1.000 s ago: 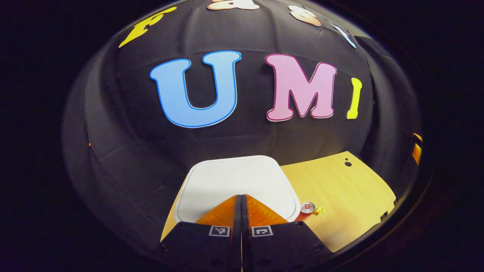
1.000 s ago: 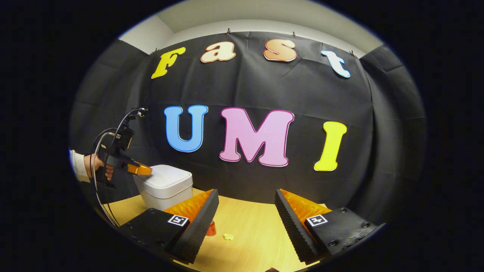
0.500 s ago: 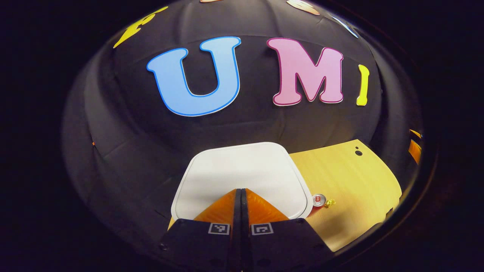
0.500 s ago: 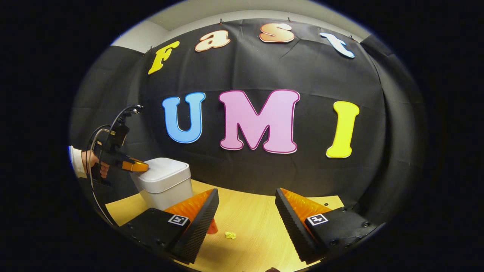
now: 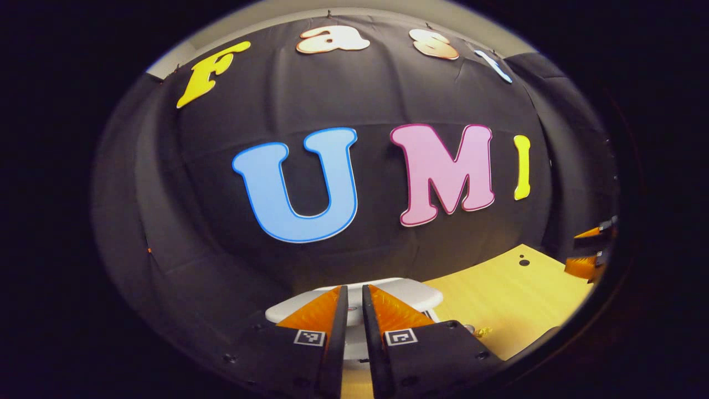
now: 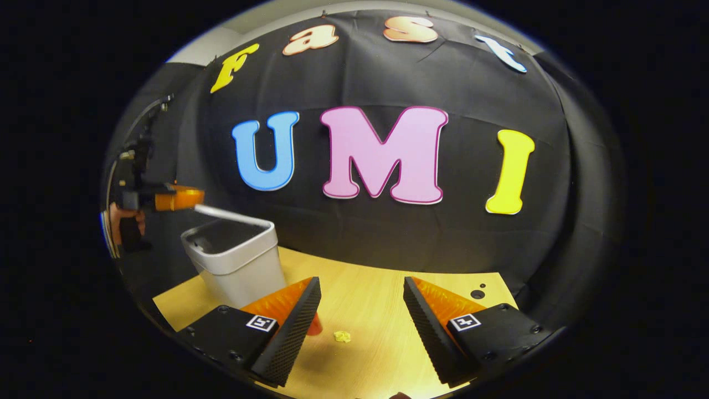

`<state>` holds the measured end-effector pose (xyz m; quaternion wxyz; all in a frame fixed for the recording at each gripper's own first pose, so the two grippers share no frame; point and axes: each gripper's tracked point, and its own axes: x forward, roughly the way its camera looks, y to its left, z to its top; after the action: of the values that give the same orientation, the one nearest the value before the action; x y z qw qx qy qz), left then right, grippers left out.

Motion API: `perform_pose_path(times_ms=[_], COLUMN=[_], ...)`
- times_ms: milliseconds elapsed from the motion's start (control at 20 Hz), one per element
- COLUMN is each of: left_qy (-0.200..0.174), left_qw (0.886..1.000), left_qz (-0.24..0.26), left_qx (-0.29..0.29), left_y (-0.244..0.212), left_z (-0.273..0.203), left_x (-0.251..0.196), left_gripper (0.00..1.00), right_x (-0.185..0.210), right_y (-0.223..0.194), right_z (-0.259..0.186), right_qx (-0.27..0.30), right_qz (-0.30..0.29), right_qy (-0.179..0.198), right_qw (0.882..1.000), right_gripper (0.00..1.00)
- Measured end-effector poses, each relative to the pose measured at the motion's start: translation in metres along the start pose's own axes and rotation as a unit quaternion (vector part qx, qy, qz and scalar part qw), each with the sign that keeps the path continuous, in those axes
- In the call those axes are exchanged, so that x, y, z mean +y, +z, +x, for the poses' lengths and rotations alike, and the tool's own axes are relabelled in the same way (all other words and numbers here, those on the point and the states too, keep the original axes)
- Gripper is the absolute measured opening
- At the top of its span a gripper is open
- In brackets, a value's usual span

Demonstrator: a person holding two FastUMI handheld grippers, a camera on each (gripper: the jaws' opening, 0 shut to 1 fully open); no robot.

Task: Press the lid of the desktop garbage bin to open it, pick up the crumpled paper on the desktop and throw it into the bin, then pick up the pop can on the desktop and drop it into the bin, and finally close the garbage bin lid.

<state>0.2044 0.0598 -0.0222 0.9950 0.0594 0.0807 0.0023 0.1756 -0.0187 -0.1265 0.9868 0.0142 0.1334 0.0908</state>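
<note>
The white bin [image 6: 235, 271] stands at the table's left with its lid [image 6: 230, 214] sprung up at a slant, and the dark inside shows. My left gripper [image 6: 191, 198], held by a hand [image 6: 123, 219], hovers just above the lid's raised edge. In the left gripper view it [image 5: 354, 289] is shut with nothing held, over the lid [image 5: 412, 292]. The yellow crumpled paper [image 6: 342, 336] lies on the table. A red pop can [image 6: 316, 328] beside it is half hidden by a finger. My right gripper [image 6: 360, 310] is open above them. The paper [image 5: 482, 331] lies right of the bin.
The wooden table [image 6: 376, 282] runs right to holes [image 6: 476, 293] near its far corner. Black cloth walls close the back and sides. In the left gripper view, the right gripper [image 5: 587, 252] sits at the far right edge over the table [image 5: 509, 293].
The bin lid, flat and closed before, has popped up. My left gripper rose off it and tilted level. The right gripper dipped slightly toward the paper and can.
</note>
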Motion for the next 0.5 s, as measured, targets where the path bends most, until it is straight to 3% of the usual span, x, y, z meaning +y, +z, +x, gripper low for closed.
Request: perform_pose_path(times_ms=[50, 100, 150, 200, 250, 500], left_qy=[-0.002, -0.009, -0.013, -0.010, -0.003, 0.011], left_qw=[1.000, 1.000, 0.999, 0.999, 0.998, 0.996], left_qz=[0.000, -0.004, -0.006, -0.005, -0.002, -0.005], left_qx=[-0.014, -0.027, -0.038, -0.048, -0.058, -0.084], left_y=[0.010, 0.017, 0.023, 0.028, 0.034, 0.037], left_z=[-0.005, -0.013, -0.022, -0.033, -0.045, -0.108], left_x=[0.001, -0.001, -0.003, 0.000, 0.005, 0.018], left_gripper=[0.27, 0.52, 0.63, 0.84, 0.94, 0.96], right_x=[0.004, 0.009, 0.013, 0.017, 0.021, 0.029], right_y=[-0.007, -0.016, -0.026, -0.036, -0.048, -0.111], right_z=[0.008, 0.016, 0.023, 0.030, 0.037, 0.073], right_qx=[0.014, 0.028, 0.046, 0.063, 0.083, 0.184], right_qz=[-0.003, -0.004, -0.001, 0.001, 0.003, -0.013], right_qy=[0.003, 0.010, 0.014, 0.021, 0.025, 0.042], right_qw=[1.000, 1.000, 0.999, 0.998, 0.996, 0.982], right_gripper=[0.97, 0.97, 0.97, 0.97, 0.97, 0.97])
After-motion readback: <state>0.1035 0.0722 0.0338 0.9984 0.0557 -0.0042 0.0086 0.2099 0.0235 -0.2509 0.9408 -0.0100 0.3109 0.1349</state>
